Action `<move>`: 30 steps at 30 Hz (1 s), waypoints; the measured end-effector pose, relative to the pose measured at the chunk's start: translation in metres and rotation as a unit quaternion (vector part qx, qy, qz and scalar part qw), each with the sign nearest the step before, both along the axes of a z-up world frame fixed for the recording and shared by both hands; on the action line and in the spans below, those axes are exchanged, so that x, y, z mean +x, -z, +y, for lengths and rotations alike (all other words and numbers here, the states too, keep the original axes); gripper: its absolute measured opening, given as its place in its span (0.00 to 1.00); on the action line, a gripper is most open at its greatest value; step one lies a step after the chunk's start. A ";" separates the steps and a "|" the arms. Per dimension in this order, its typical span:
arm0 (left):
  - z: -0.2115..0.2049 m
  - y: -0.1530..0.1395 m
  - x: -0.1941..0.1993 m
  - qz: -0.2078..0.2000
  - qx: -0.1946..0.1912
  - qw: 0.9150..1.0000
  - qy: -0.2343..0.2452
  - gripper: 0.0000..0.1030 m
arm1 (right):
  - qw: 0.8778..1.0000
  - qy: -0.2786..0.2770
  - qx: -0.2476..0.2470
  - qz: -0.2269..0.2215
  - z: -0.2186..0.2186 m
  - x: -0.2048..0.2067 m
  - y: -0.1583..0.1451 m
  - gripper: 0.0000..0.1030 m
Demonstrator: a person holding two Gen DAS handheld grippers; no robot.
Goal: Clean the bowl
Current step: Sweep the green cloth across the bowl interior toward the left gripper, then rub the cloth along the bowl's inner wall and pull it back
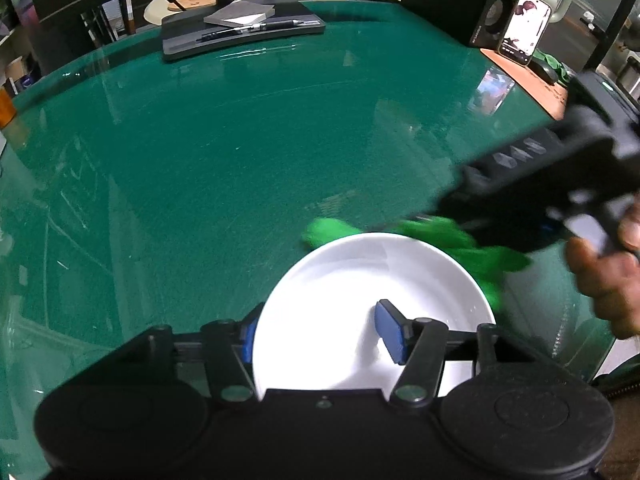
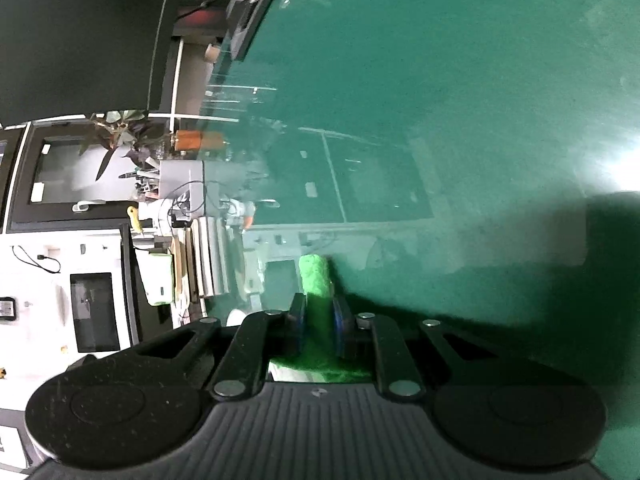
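1. The left wrist view shows the white bowl (image 1: 360, 312) whole enough to judge: it sits on the green desk (image 1: 240, 152) near the desk's near edge, just in front of the left gripper (image 1: 320, 334).
2. That gripper's fingers stand apart across the bowl's wall. The right blue pad (image 1: 390, 336) is inside the bowl and the left pad (image 1: 249, 338) is outside its left rim; whether they press the wall cannot be told.
3. Only this view shows the right gripper from outside, a blurred black body (image 1: 532, 196) reaching in from the desk's right side, with a hand (image 1: 608, 276) behind it.
4. A green cloth (image 1: 460, 248) lies over the bowl's far-right rim, one end trailing on the desk beyond the rim.
5. The right wrist view, rolled on its side, shows what the first hides: the right gripper (image 2: 319, 322) has its fingers closed on the green cloth (image 2: 316, 280), a rolled end sticking out past the tips.
6. A sliver of white (image 2: 288, 372) shows under the cloth in that view; the rest of the bowl is hidden.
7. The bowl looks plain, shallow and glossy, brightly lit inside, with no marks I can make out.
8. At the desk's far edge sit a dark monitor stand (image 1: 240, 32) with a pen (image 1: 248, 30), and at the far-right corner a phone (image 1: 524, 28).
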State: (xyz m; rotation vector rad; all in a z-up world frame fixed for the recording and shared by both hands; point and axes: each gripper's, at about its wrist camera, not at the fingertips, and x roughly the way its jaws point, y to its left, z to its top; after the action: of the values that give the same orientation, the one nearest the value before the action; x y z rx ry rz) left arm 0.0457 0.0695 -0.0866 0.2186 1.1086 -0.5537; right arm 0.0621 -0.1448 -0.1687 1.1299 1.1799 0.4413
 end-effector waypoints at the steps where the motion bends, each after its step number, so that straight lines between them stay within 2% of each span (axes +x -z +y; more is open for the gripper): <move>1: 0.000 0.000 0.000 0.000 0.000 1.000 0.002 0.55 | 1.000 -0.005 -0.002 -0.003 0.004 0.003 -0.001 0.15; 5: -0.003 0.001 -0.001 0.001 0.000 1.000 0.010 0.60 | 1.000 -0.015 -0.008 -0.007 0.006 0.003 -0.004 0.15; 9: -0.006 0.001 -0.002 0.001 0.001 1.000 0.019 0.60 | 1.000 0.013 -0.002 0.007 -0.024 -0.024 -0.004 0.15; 14: -0.010 0.001 -0.001 -0.001 0.002 1.000 0.025 0.60 | 1.000 0.019 0.000 0.019 -0.040 -0.044 -0.003 0.14; 19: -0.013 0.001 -0.003 -0.003 0.005 0.999 0.031 0.60 | 1.000 0.009 -0.005 0.002 -0.020 -0.016 0.000 0.14; 23: -0.010 0.001 -0.006 -0.002 0.006 1.000 0.026 0.61 | 0.999 -0.030 -0.003 -0.012 0.009 0.010 -0.004 0.15; 25: -0.009 0.002 -0.006 -0.001 0.005 1.000 0.024 0.65 | 0.999 -0.039 -0.007 -0.013 0.012 0.011 -0.006 0.15; 30: -0.010 0.001 -0.006 -0.015 0.013 1.000 0.013 0.65 | 1.000 -0.001 -0.012 0.006 -0.028 -0.023 -0.005 0.15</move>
State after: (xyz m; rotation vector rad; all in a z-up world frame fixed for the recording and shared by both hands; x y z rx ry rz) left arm 0.0393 0.0595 -0.0876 0.2633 1.0862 -0.5587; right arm 0.0388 -0.1725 -0.1632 1.1131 1.1934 0.4214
